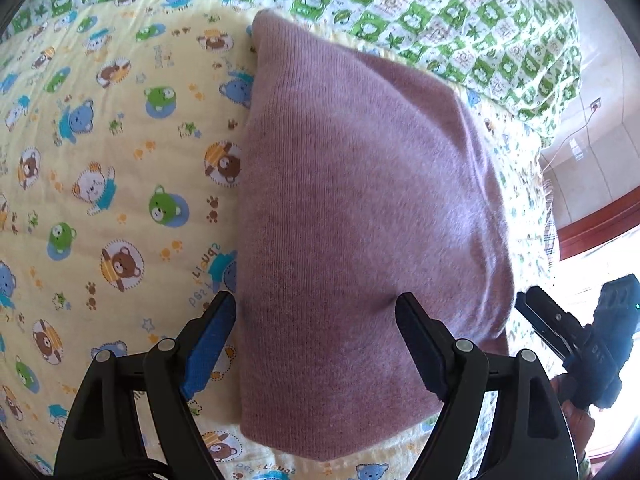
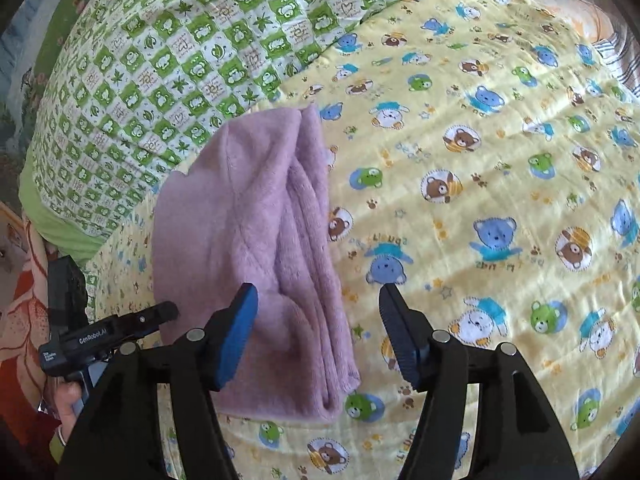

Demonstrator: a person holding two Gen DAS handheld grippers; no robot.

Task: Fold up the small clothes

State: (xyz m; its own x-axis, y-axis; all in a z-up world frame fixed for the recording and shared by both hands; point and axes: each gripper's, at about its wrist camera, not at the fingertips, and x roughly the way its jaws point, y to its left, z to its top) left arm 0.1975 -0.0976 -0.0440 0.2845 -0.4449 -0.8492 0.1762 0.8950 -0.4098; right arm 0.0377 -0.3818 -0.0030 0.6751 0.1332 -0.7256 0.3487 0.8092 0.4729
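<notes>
A folded mauve knit garment (image 1: 360, 216) lies on a yellow bear-print blanket (image 1: 100, 160). My left gripper (image 1: 316, 312) is open, its jaws wide apart over the garment's near end, empty. In the right wrist view the garment (image 2: 248, 240) is a layered folded stack on the blanket (image 2: 480, 200). My right gripper (image 2: 318, 308) is open and empty, over the stack's right edge near its front end. Each gripper shows in the other's view: the right one (image 1: 576, 344) at the far right, the left one (image 2: 100, 336) at the far left.
A green and white checked quilt (image 1: 440, 8) lies behind the garment, also in the right wrist view (image 2: 160, 64). The bed edge, a wall socket (image 1: 595, 105) and a red-brown wooden rail (image 1: 600, 216) are to the right.
</notes>
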